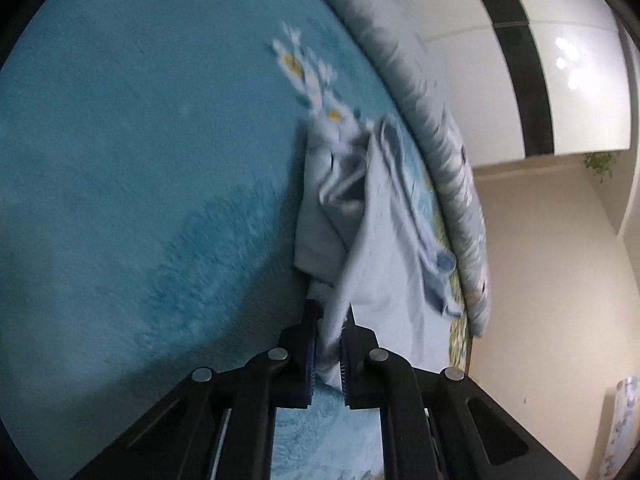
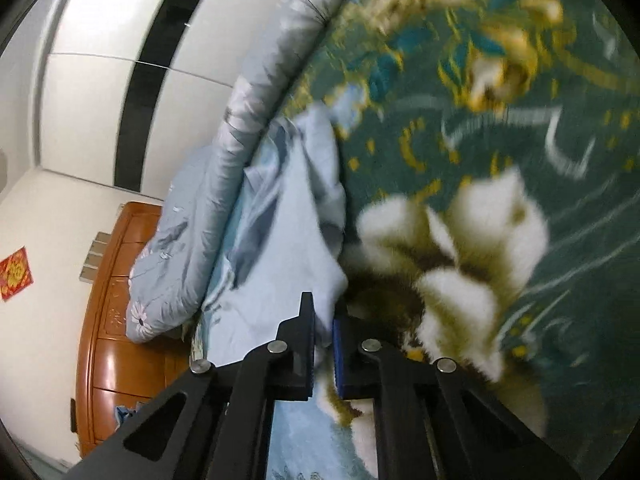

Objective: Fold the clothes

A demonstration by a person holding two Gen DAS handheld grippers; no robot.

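Observation:
A light blue garment (image 1: 376,224) hangs stretched between both grippers over a plush blanket. In the left wrist view my left gripper (image 1: 331,332) is shut on one edge of the garment, with cloth bunched between the blue pads. The rest of the garment trails away, crumpled, toward the blanket's edge. In the right wrist view my right gripper (image 2: 323,334) is shut on another edge of the same garment (image 2: 288,240), which rises in folds beyond the fingers.
The teal plush blanket (image 1: 140,140) has white daisies; in the right wrist view it is dark green with large white flowers (image 2: 452,248). A rolled grey-blue quilt (image 2: 224,184) lies along the bed edge. A wooden headboard (image 2: 108,320) and white wall stand beyond.

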